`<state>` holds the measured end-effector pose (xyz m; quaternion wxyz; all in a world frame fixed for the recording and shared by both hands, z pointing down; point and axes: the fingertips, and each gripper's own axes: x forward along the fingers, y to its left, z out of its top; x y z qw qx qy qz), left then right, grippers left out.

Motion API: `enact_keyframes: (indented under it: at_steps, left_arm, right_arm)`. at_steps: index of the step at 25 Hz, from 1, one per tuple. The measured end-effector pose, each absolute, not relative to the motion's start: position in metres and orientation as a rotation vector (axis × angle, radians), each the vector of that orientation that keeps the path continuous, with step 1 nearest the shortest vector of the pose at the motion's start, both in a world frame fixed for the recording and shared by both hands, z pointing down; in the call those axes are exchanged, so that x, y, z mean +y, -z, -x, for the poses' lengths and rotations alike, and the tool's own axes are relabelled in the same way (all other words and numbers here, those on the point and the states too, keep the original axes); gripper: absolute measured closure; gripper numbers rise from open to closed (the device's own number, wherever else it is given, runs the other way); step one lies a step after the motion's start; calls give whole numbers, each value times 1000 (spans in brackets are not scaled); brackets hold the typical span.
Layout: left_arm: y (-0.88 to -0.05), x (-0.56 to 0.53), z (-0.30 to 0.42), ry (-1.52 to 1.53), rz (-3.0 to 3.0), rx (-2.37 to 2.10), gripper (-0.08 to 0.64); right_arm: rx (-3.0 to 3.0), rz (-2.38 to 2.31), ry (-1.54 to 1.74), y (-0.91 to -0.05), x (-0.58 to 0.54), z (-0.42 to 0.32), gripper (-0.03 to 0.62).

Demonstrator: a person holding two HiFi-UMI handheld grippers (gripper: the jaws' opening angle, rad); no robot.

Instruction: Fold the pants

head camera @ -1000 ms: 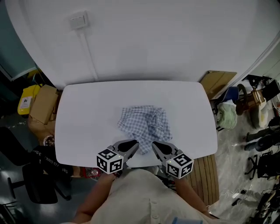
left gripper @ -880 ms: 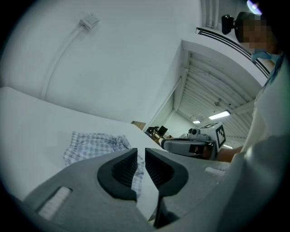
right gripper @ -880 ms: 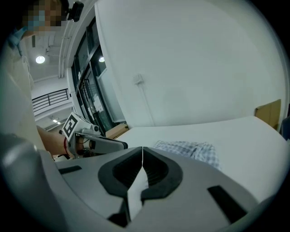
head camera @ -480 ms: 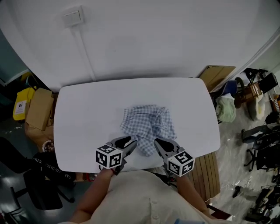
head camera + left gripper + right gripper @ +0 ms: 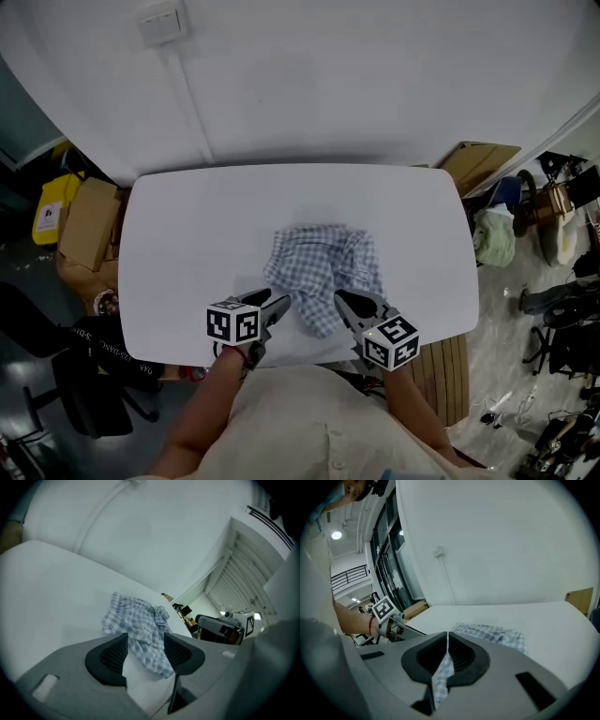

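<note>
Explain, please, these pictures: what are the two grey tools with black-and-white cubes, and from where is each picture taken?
There is no robot: a person holds one tool in each hand. The head view comes from a camera on the person's head, looking down. The two gripper views come from cameras riding on each tool, looking along its jaws. On the white rounded table lies a crumpled pair of blue-and-white checked cloth pants, to be folded. The right hand-held gripper is shut on a strip of the pants. The left hand-held gripper has just been opening its jaws; the cloth's near end shows between them, not pinched.
</note>
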<state>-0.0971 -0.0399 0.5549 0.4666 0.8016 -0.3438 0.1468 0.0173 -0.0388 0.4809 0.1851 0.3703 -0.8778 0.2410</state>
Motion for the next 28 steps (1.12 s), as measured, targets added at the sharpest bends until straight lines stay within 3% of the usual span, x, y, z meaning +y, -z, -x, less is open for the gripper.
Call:
enact_keyframes:
  at_steps: [28]
  left_arm:
    - [-628, -98, 101, -33, -1373, -874, 298]
  right_arm:
    - [-2436, -958, -723, -505, -60, -18, 574]
